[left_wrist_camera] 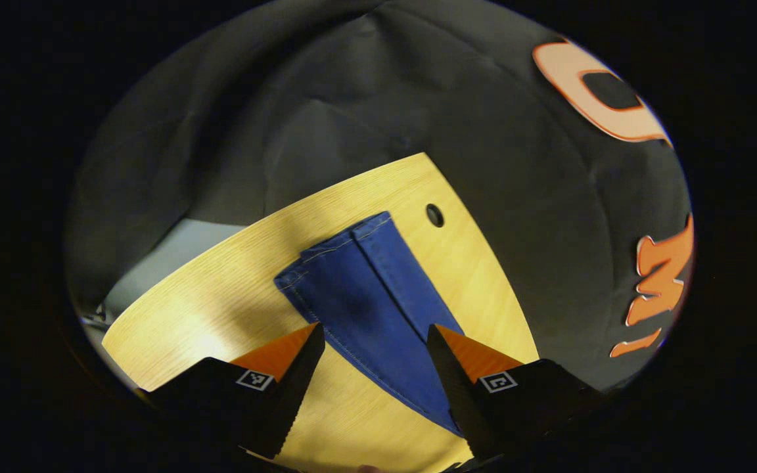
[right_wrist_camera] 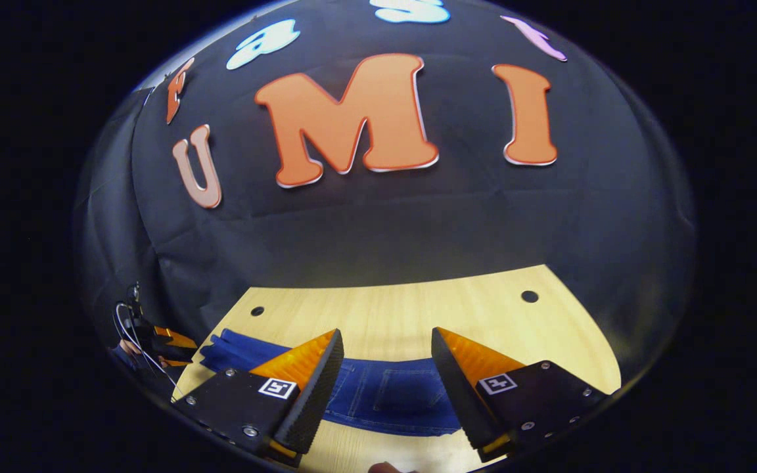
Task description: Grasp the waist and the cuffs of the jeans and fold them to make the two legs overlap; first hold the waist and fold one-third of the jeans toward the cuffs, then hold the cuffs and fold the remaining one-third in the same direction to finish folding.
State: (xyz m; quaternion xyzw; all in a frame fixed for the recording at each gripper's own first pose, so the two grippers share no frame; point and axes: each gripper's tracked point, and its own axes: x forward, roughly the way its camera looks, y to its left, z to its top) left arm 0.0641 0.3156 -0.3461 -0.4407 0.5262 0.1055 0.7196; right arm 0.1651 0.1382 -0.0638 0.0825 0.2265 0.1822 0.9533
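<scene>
Blue jeans (left_wrist_camera: 368,299) lie flat on a light wooden table (left_wrist_camera: 221,289), the two legs side by side with the cuffs (left_wrist_camera: 342,246) at the far end in the left gripper view. My left gripper (left_wrist_camera: 375,338) hangs open above the legs, nothing between its fingers. In the right gripper view the jeans (right_wrist_camera: 385,394) stretch across the table (right_wrist_camera: 418,309), the back pocket area between my fingers and the legs running off to the left. My right gripper (right_wrist_camera: 386,364) is open above the waist end. The left gripper (right_wrist_camera: 165,345) and a hand holding it appear at the far left.
Small round holes mark the tabletop (left_wrist_camera: 435,215) (right_wrist_camera: 529,296) (right_wrist_camera: 257,311). The table's far edge meets the black cloth wall (right_wrist_camera: 385,230). A pale floor strip (left_wrist_camera: 161,259) lies beyond the table's left edge in the left gripper view.
</scene>
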